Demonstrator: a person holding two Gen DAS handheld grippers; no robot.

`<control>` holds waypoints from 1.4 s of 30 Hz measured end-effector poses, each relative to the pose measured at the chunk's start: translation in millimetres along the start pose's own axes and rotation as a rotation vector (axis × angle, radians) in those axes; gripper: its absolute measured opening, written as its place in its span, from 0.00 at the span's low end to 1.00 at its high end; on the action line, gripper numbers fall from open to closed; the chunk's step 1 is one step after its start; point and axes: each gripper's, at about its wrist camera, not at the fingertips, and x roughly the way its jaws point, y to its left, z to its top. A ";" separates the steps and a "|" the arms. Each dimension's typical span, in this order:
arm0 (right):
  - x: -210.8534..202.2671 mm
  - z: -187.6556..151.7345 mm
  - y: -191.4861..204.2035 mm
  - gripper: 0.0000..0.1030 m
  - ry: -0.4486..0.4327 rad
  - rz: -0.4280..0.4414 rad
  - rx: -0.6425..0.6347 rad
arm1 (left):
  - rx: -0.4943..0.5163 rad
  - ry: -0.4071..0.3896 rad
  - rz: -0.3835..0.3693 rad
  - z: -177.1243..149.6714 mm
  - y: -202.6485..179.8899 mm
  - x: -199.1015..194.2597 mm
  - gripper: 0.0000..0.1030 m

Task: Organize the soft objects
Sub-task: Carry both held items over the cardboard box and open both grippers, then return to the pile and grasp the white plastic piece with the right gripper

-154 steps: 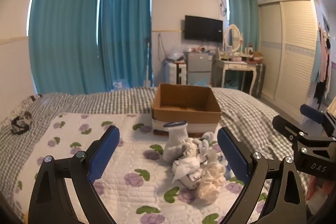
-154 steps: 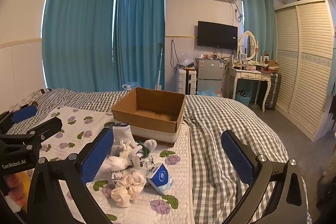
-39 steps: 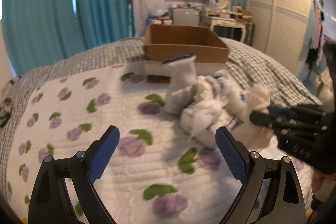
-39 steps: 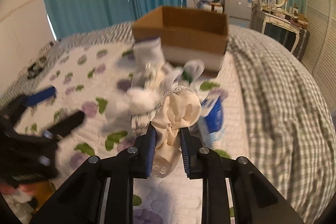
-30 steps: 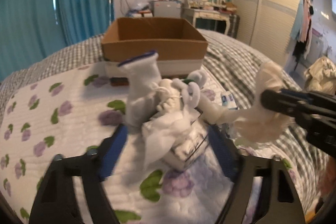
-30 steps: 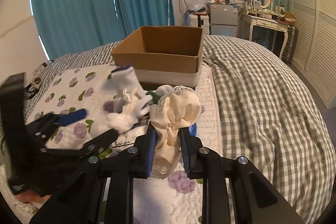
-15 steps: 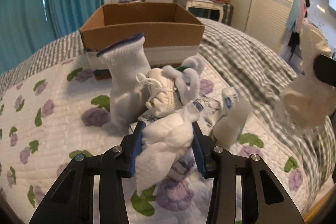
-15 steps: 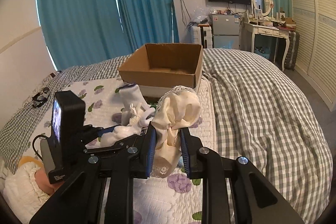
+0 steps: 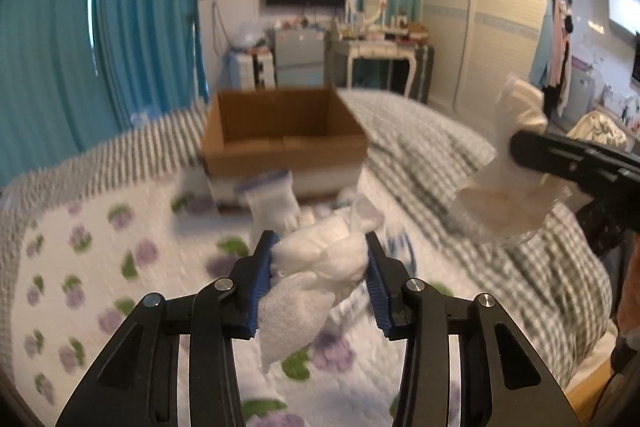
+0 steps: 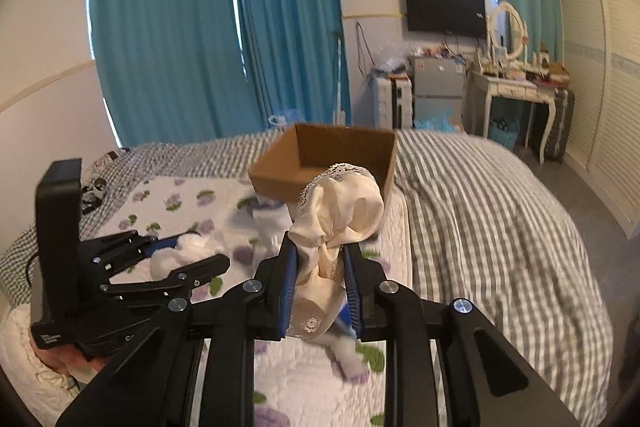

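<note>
Clamping a white cloth (image 9: 320, 263), the left tongs (image 9: 319, 269) pinch it between blue pads, its loose tail hanging below the jaws and above the quilt (image 9: 80, 267). The right tongs (image 10: 318, 275) are clenched on a cream lace bundle (image 10: 344, 211), most of which bulges up past the pads while a lace end dangles beneath. Both pieces are off the bed.

Just beyond, the rest of the pile lies on the quilt: a white sock (image 9: 272, 203) stands upright, with blurred pale items beside it that I cannot identify. Behind the pile sits the open box (image 9: 284, 135), which looks empty from here and is the likely destination.

Risks, as I judge them: the white cloth is held at one bunched part, so its tail could drag across the pile and pull other pieces along or snag on the box rim. The cream bundle is top-heavy over a narrow pinch and might slide out if swung fast. With both tongs heading toward one box, they could collide over it.
</note>
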 end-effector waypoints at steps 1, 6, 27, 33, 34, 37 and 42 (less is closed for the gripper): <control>0.7 12.7 0.5 0.21 -0.011 -0.003 -0.015 | 0.007 -0.018 -0.002 10.4 1.1 -2.5 0.40; 25.2 66.7 -2.5 0.21 -0.034 -0.008 -0.058 | 0.046 -0.100 0.005 64.4 10.6 7.1 0.40; 258.0 103.6 -66.3 0.73 0.104 -0.054 0.045 | 0.015 -0.021 0.126 99.7 93.9 200.5 0.77; 213.3 125.0 -63.3 0.73 0.074 -0.090 0.010 | -0.011 -0.086 0.118 115.8 91.6 142.0 0.77; 198.5 130.2 -59.9 0.73 0.061 -0.094 -0.002 | -0.014 -0.117 0.096 121.0 88.8 119.1 0.77; 140.8 147.6 -45.1 0.77 0.007 -0.111 -0.037 | -0.006 -0.188 0.092 132.5 79.5 62.0 0.78; 46.8 162.3 -20.8 0.90 -0.054 -0.118 -0.086 | -0.002 -0.336 0.130 143.1 61.5 -56.6 0.88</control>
